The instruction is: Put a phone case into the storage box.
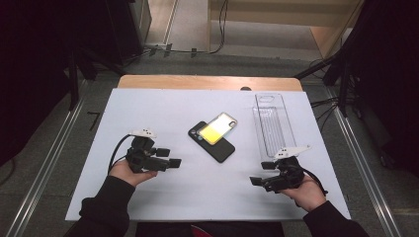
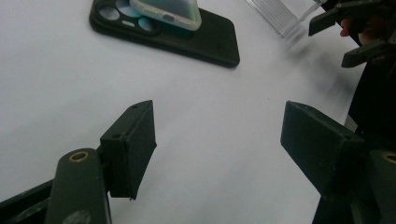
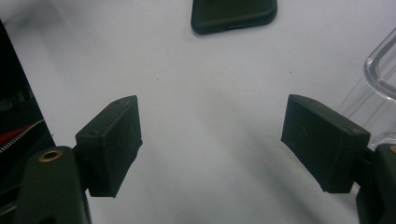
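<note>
A black phone case [image 1: 213,144] lies flat mid-worktop [image 1: 163,106], its long axis running diagonally from near-right to far-left, camera cutout at the far-left end; a yellow-backed case [image 1: 217,128] rests across it. The left claw [image 1: 174,162] and right claw [image 1: 257,181] both gape wide, holding nothing. The left gripper view reveals the cutout's lens holes [image 2: 111,12]; the high view adds the clear tray [image 1: 271,123] at right.

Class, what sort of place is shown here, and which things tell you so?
Probably a lab or recording workspace: a white-topped table between metal floor rails, cables trailing across the floor, and a person's hand-held grippers over it.
</note>
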Motion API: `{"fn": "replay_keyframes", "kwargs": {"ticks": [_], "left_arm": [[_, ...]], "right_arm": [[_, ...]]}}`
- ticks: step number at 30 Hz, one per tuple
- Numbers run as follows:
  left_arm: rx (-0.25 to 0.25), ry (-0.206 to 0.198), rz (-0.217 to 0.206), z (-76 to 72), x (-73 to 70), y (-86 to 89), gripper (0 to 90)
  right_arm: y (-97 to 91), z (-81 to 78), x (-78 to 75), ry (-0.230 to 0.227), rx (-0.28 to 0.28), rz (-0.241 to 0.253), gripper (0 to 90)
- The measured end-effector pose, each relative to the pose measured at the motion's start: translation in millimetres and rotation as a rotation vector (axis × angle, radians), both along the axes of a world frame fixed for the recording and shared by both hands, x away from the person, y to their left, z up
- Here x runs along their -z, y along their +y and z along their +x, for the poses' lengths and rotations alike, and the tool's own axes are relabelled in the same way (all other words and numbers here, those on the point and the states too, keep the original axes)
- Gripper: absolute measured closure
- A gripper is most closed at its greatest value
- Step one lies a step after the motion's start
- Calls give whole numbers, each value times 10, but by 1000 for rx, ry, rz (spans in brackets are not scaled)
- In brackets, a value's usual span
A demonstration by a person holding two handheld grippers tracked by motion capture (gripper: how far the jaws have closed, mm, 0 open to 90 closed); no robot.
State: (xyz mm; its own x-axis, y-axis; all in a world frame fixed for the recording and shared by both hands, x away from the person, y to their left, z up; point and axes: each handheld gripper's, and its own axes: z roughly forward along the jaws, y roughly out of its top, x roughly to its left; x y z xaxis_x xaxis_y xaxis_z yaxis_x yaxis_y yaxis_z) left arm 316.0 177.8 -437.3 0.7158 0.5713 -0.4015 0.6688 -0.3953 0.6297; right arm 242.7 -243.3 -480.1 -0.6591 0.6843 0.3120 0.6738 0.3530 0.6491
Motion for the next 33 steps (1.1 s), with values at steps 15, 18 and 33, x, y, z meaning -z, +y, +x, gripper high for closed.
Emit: {"fn": "replay_keyframes", "kwargs": {"ticks": [15,18,33], "left_arm": [[17,17,-7,350,-71,-250,264],[23,11,-20,414,-75,-302,264],[38,9,21,739,-32,-611,282]], "right_arm": [[7,22,17,7,-3,-3,182],[9,23,18,9,-3,-2,182],[13,27,24,8,-8,-7,182]]}}
